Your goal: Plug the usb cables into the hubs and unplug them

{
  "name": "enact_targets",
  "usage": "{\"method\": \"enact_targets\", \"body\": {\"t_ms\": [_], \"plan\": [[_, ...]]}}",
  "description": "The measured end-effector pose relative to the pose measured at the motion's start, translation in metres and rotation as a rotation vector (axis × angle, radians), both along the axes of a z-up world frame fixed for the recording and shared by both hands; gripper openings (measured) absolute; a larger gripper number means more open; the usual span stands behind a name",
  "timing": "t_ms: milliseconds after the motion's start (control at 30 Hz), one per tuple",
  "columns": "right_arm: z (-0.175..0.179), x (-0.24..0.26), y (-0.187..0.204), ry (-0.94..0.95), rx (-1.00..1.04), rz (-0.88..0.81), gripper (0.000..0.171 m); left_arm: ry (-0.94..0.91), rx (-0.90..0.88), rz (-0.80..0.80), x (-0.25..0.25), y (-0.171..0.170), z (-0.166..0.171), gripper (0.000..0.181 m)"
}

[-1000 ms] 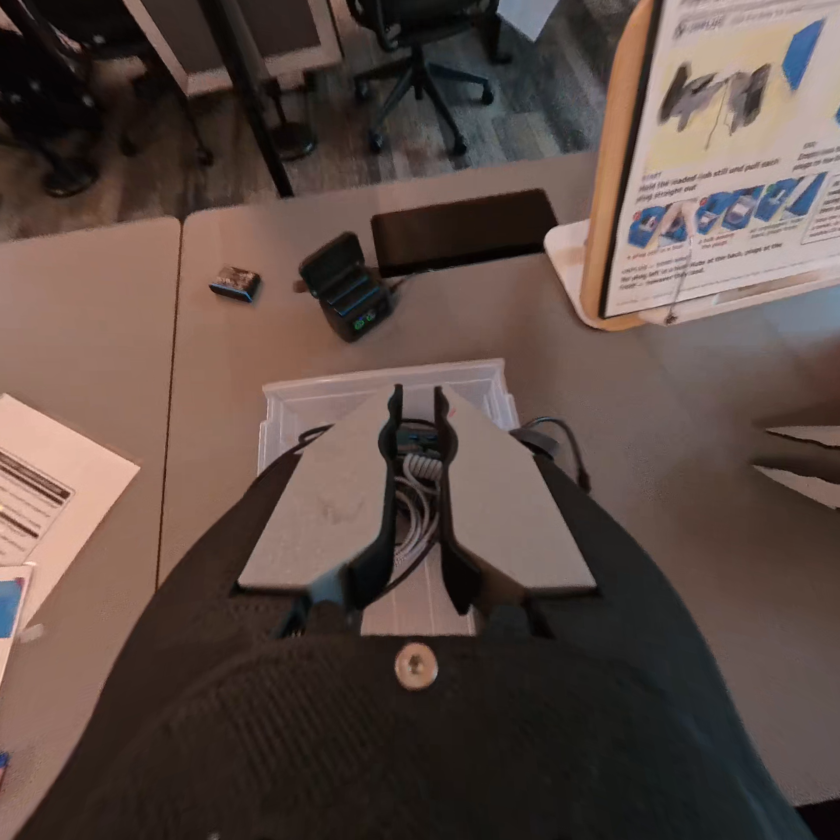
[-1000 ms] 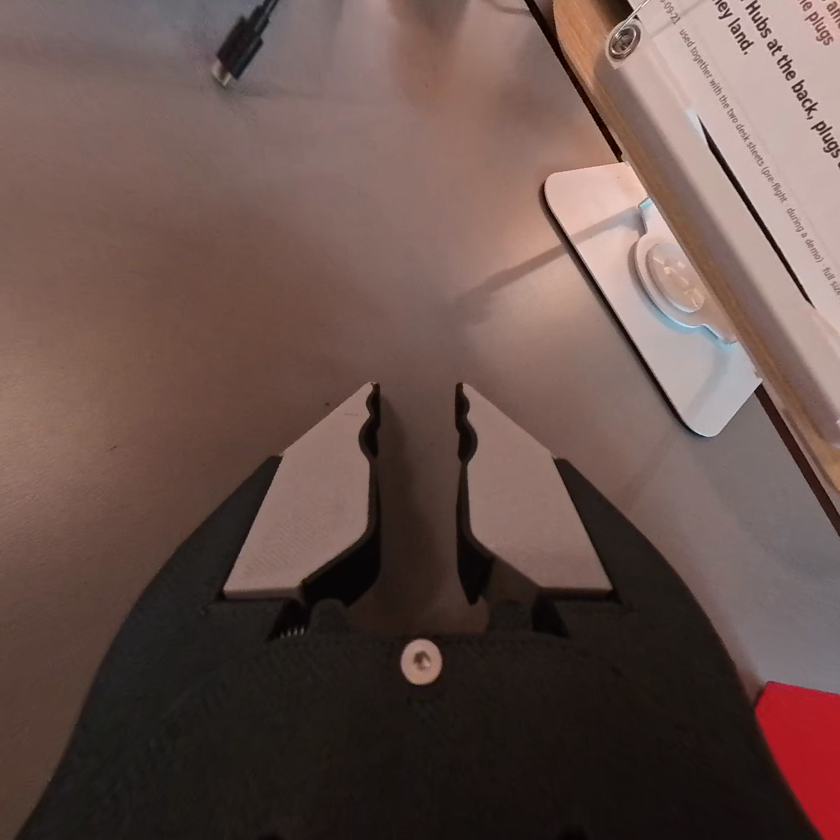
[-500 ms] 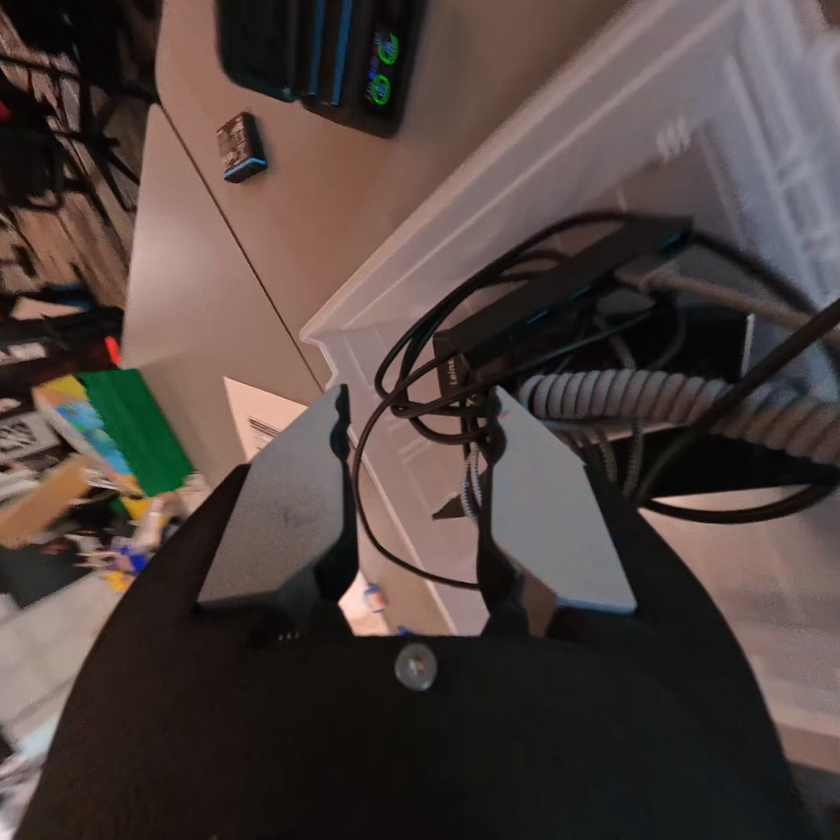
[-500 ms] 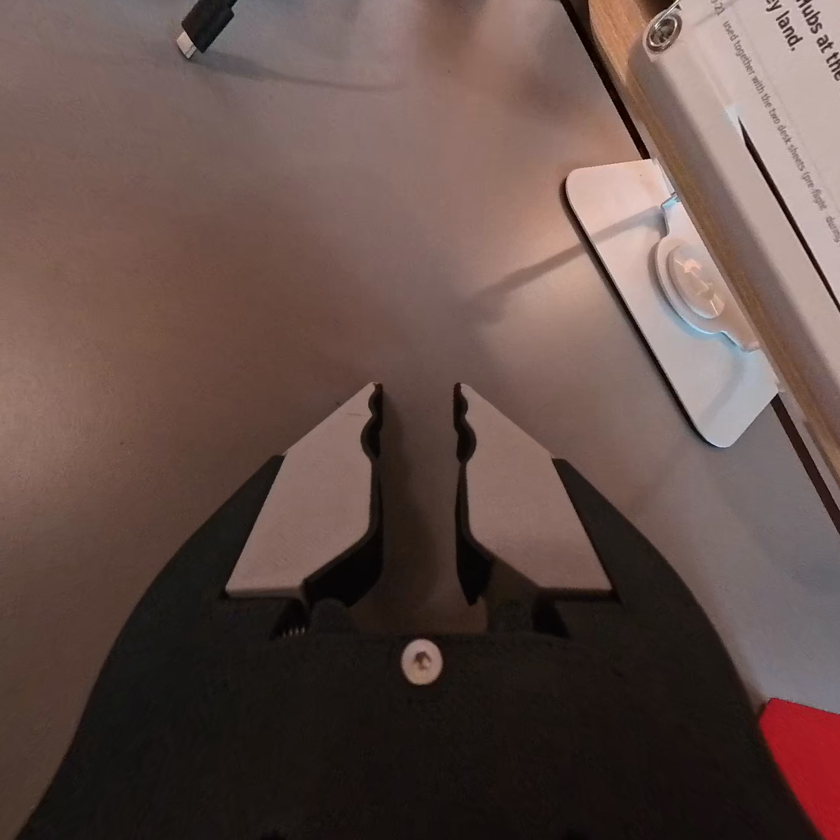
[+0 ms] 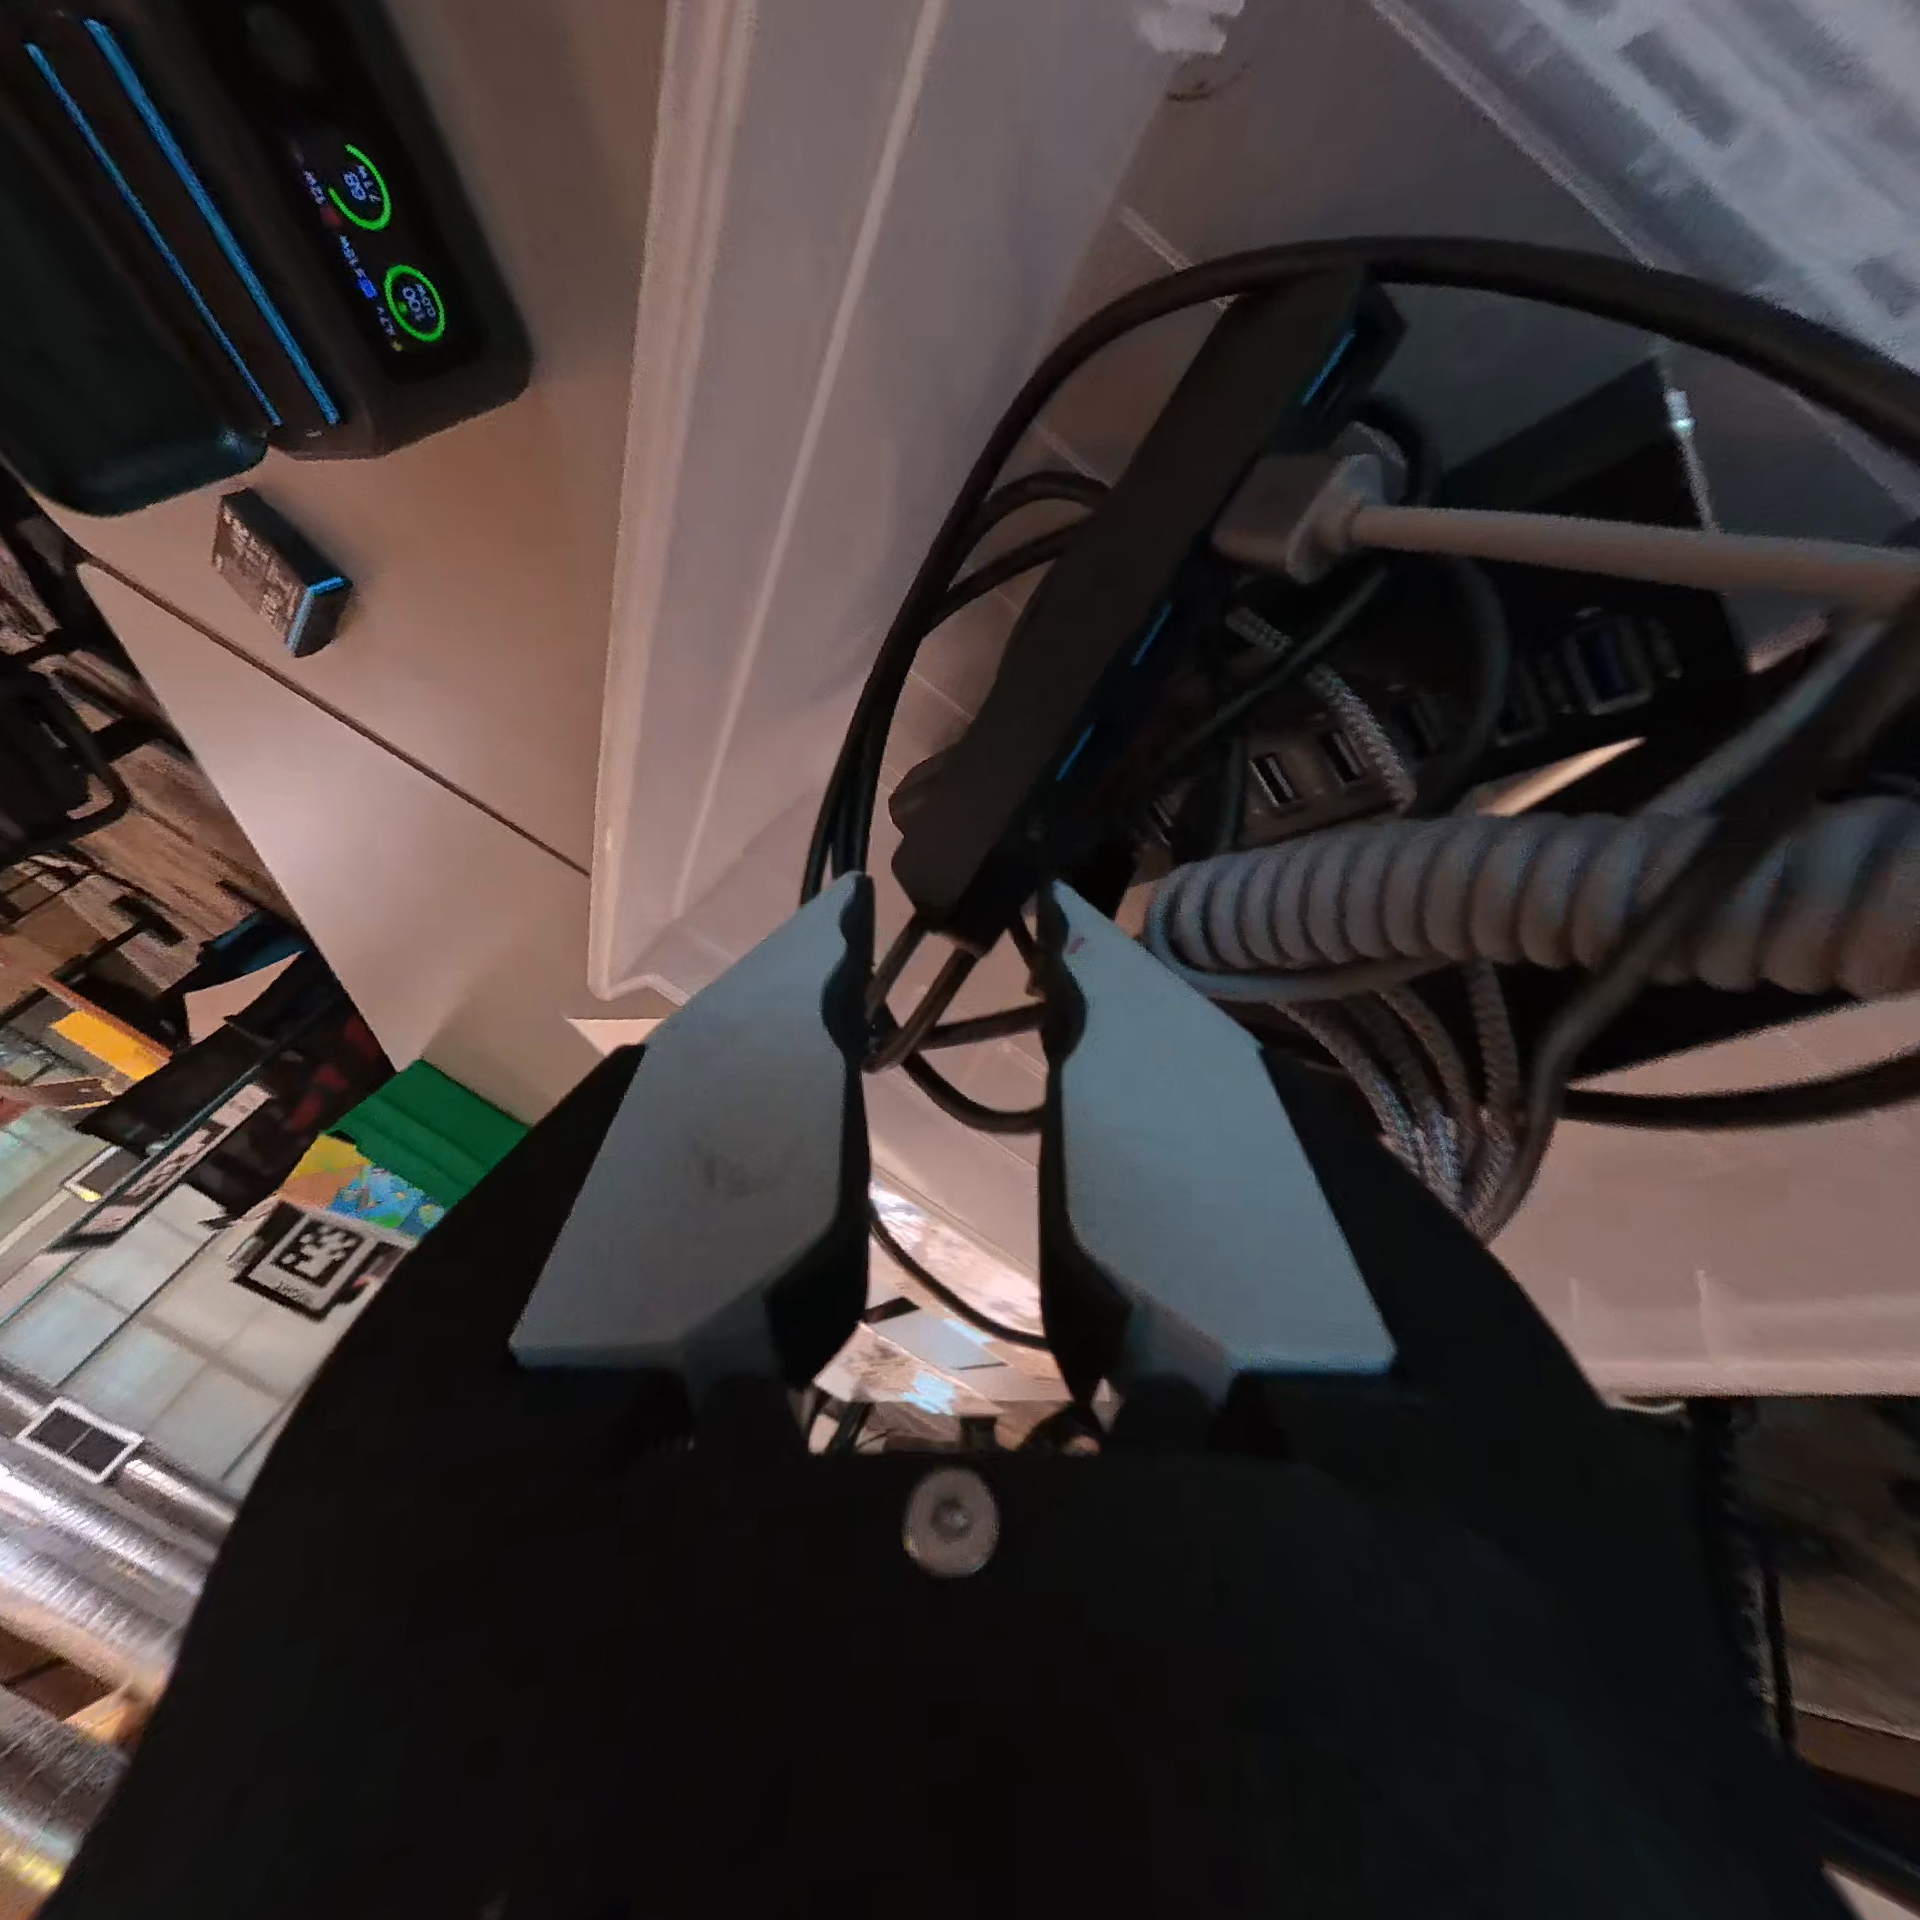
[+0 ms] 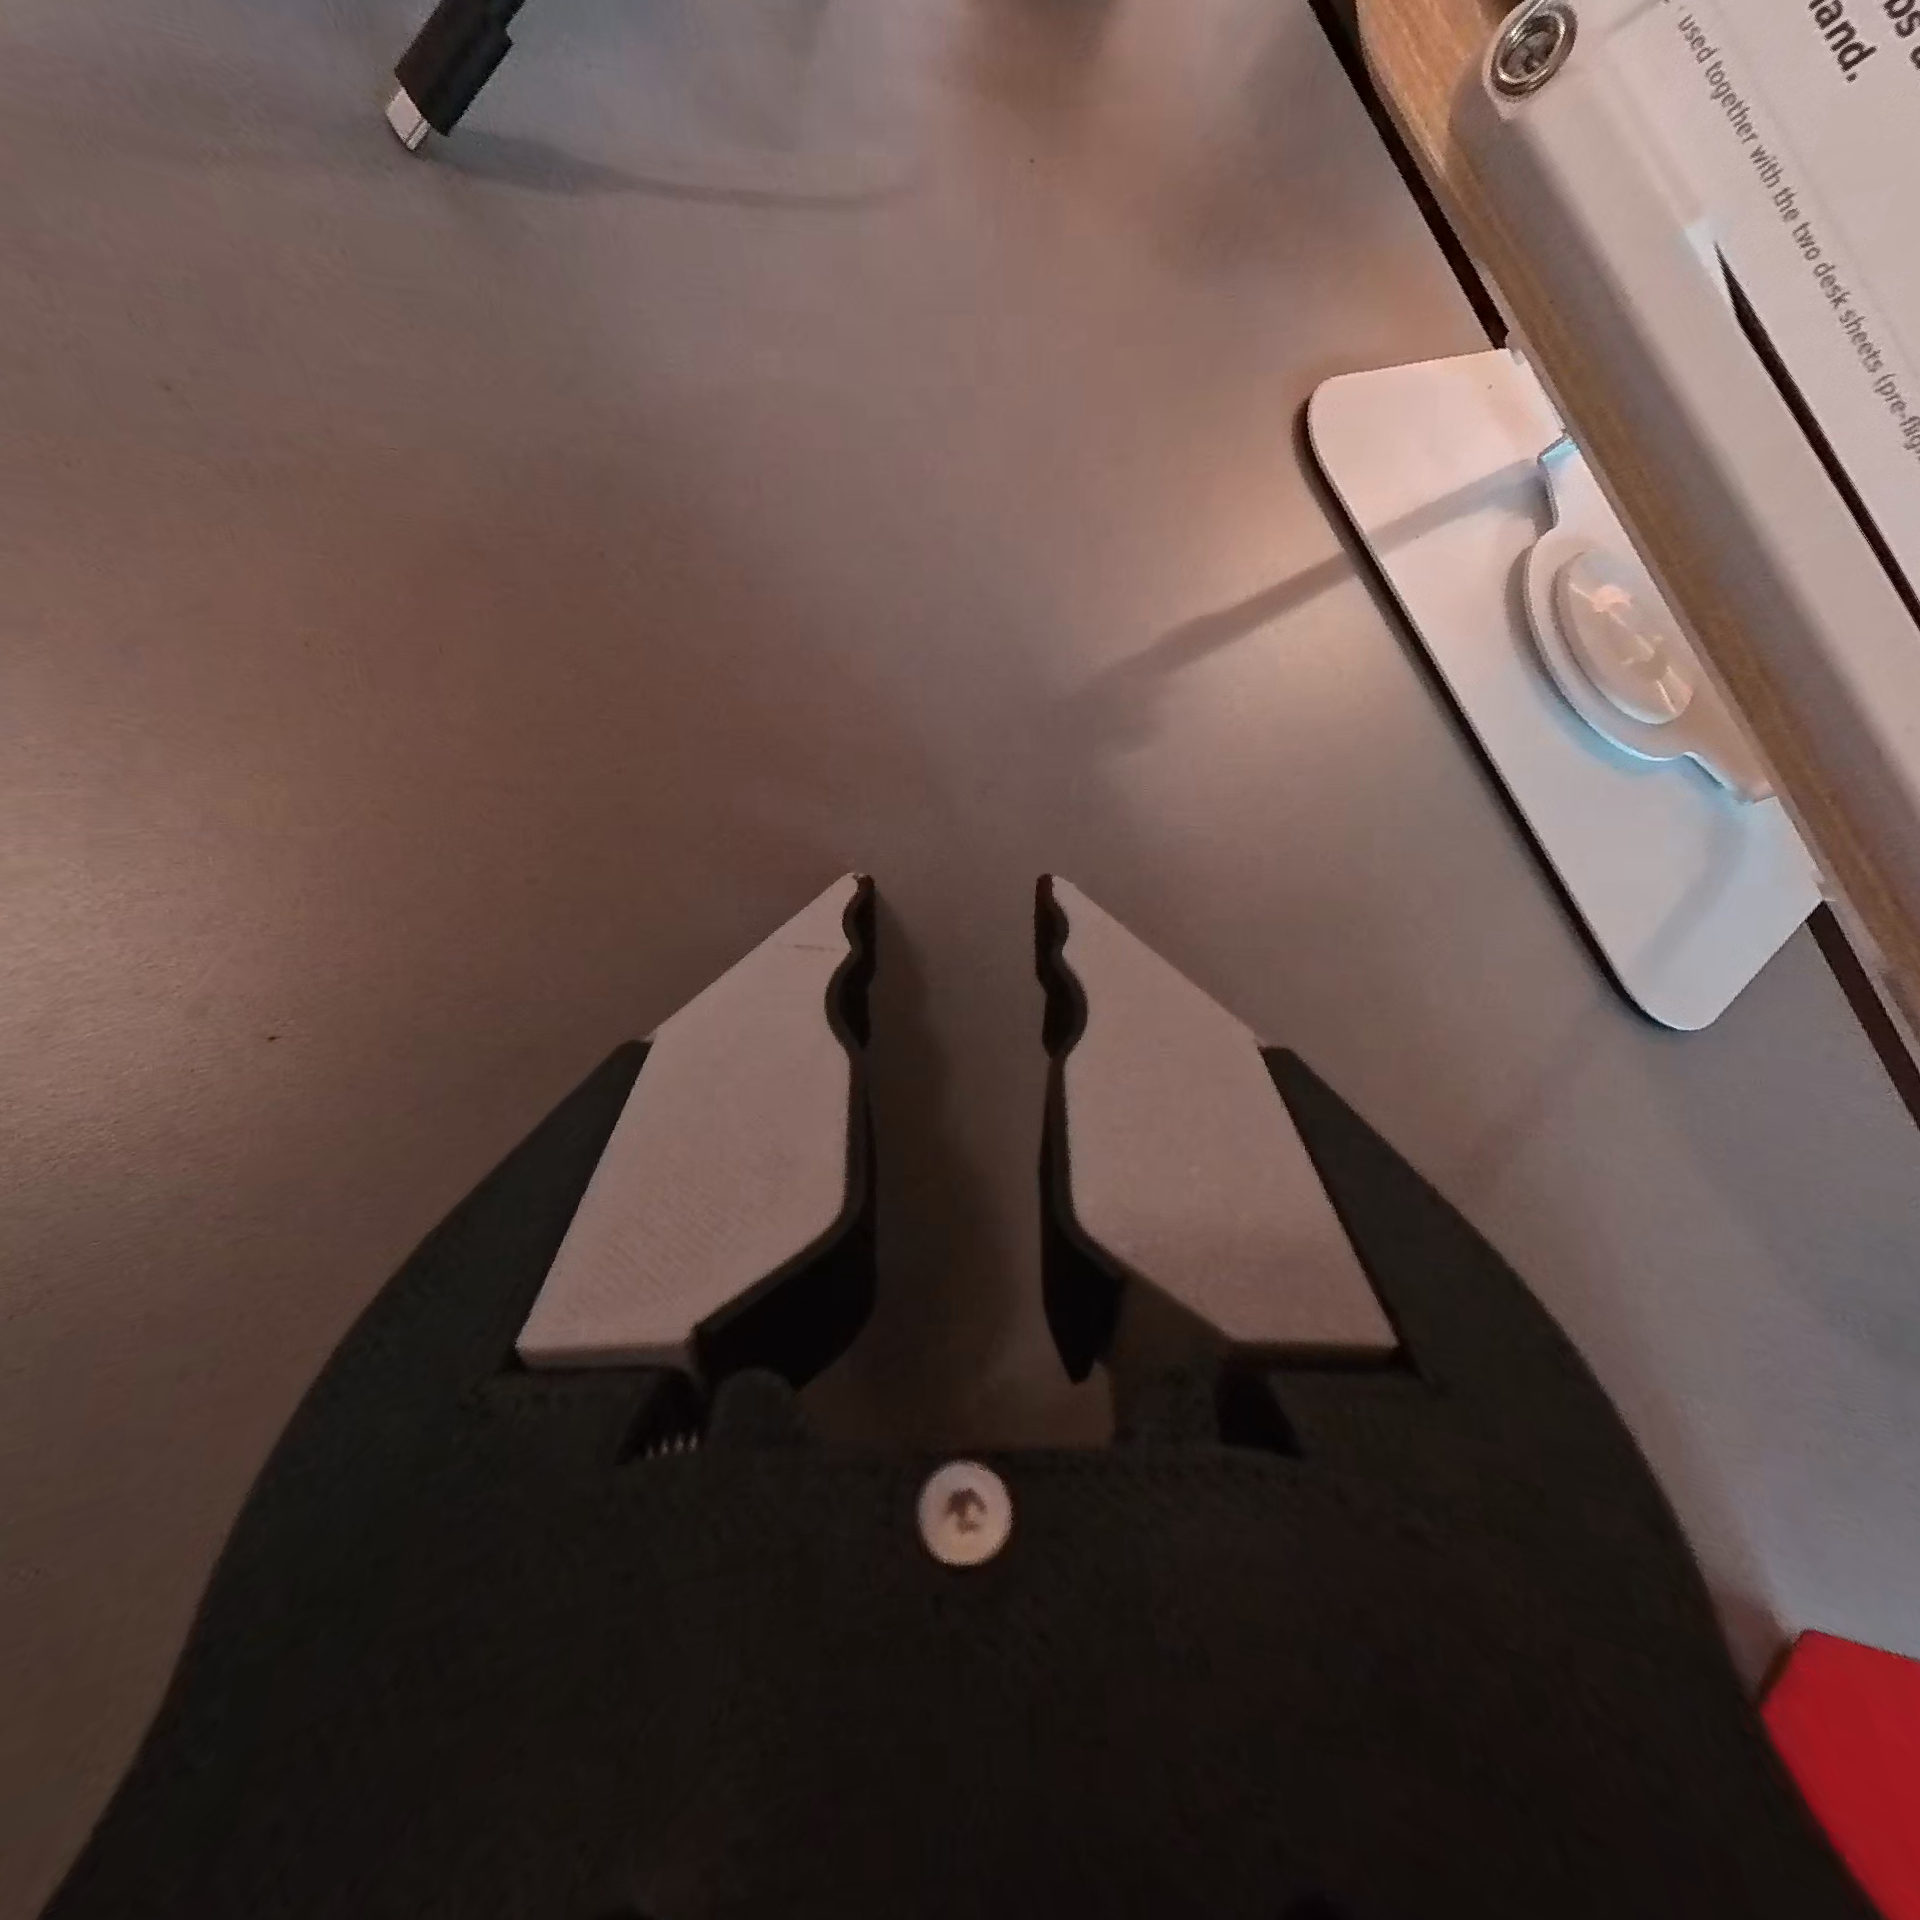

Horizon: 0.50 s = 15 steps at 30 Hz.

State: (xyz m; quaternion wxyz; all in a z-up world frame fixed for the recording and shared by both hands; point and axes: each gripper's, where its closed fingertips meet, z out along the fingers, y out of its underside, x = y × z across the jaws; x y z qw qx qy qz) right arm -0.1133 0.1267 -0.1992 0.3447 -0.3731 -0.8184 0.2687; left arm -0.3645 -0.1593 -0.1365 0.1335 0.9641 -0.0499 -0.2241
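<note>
Clearly the slim black USB hub [image 5: 1132, 613] is a light, rigid bar, but it lies in a tangle of limp leads inside the clear plastic bin [image 5: 727, 499], so it will likely drag its neighbours when lifted. A grey plug [image 5: 1299, 509] is seated in one of its side ports near the far end. I judge the best hold to be across the hub's narrow flat sides at its near end, clear of the ports, since the smooth casing could slip if pinched on an edge. The grey coiled cable [image 5: 1507, 904] to the right is springy and will pull back.

The left gripper [image 5: 956, 914] is spread, its tips just reaching the hub's near end, which points down into the gap between them; thin black cable [image 5: 862, 727] loops cross the same gap, and whether they touch the fingers I cannot tell. A second, boxier black hub [image 5: 1600, 665] sits farther right.

The right gripper [image 6: 956, 894] is spread too, empty over bare grey tabletop [image 6: 416, 623], well apart from the black USB-C plug [image 6: 447, 73] at far left.
</note>
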Motion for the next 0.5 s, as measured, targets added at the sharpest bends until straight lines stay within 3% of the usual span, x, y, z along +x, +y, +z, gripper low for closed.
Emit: {"method": "enact_targets", "body": {"t_ms": [67,233,500], "plan": [[0.000,0.000,0.000,-0.003,-0.004,-0.001,0.027,0.056,-0.016,-0.038,-0.009,0.002,-0.003,0.019],[0.000,0.000,0.001,0.002,0.002,-0.005,0.027,0.203,0.116,-0.115,-0.013,0.008,0.020,0.016],[0.001,-0.001,0.002,0.011,0.013,-0.014,0.026,0.607,0.393,-0.084,-0.009,-0.010,0.162,0.013]]}}
